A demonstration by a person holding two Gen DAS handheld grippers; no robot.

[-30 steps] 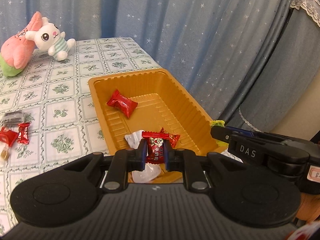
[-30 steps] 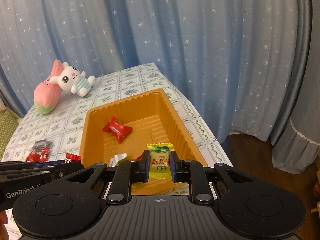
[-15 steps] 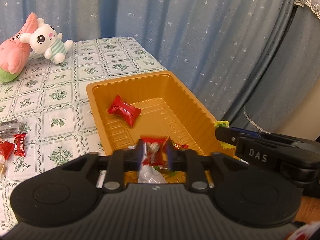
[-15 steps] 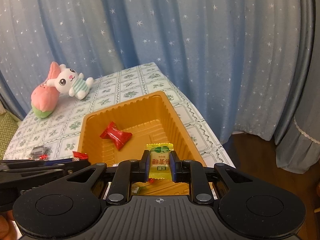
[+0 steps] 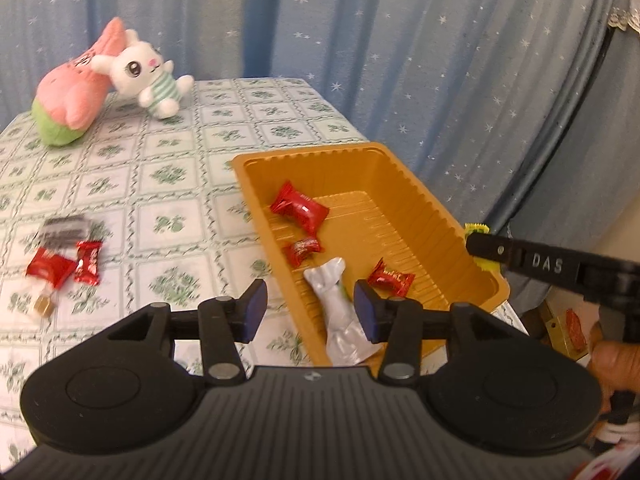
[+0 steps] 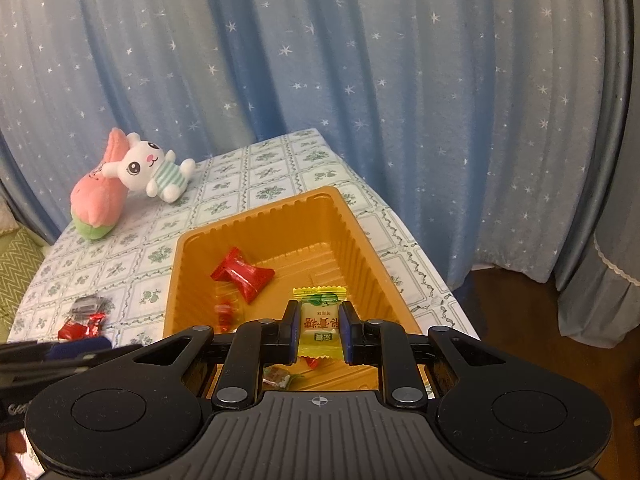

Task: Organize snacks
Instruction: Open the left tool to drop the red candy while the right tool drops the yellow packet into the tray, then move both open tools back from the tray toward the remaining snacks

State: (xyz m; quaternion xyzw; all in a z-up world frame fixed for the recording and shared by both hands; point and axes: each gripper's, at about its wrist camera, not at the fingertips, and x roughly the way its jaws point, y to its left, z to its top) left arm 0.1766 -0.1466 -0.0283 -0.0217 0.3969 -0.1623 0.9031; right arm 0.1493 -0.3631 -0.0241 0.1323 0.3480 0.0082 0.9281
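Note:
An orange tray [image 5: 448,216] sits at the table's right edge; it also shows in the right wrist view [image 6: 352,232]. Inside lie a large red candy [image 5: 299,207], two small red candies [image 5: 302,249] and a silver wrapper [image 5: 340,316]. My left gripper [image 5: 310,312] is open and empty above the tray's near left rim. My right gripper [image 6: 319,330] is shut on a yellow-green candy [image 6: 320,322] above the tray's near end. Its fingers [image 5: 520,256] show at the right of the left wrist view.
Loose red candies [image 5: 64,266] and a dark wrapped snack [image 5: 66,228] lie on the patterned tablecloth left of the tray. A pink plush and a white bunny plush [image 5: 148,70] sit at the back. A blue star curtain hangs behind; the table edge drops off right of the tray.
My left gripper opened and let go of the small red candy, which now lies in the tray. The left gripper shifted left. My right gripper moved forward over the tray, still holding its candy.

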